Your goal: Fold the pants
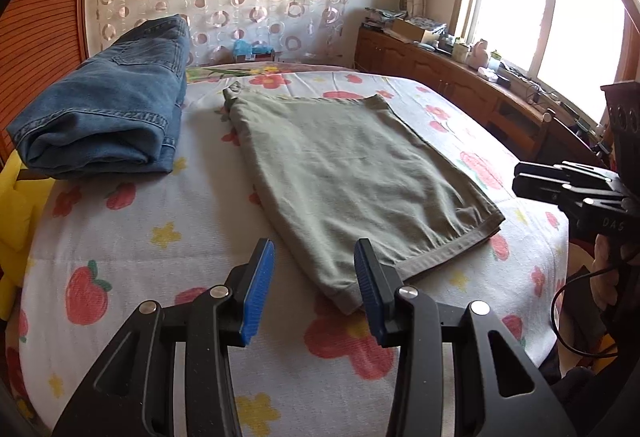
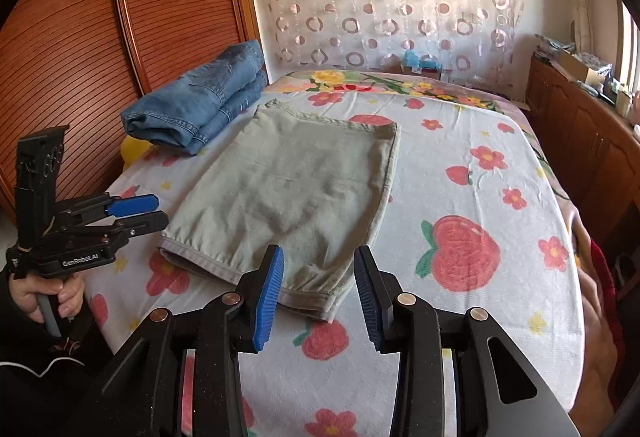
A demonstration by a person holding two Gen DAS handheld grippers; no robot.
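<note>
Olive-green pants lie folded flat on the flowered bed sheet, hem edge toward me; they also show in the right wrist view. My left gripper is open and empty, hovering just above the near hem corner. My right gripper is open and empty above the other near hem corner. Each gripper also shows from the side in the other view: the right one and the left one, held apart from the pants.
A folded pair of blue jeans sits at the bed's far left, also in the right wrist view. A wooden wardrobe stands left, a cluttered wooden sideboard under the window right. A yellow object lies at the left edge.
</note>
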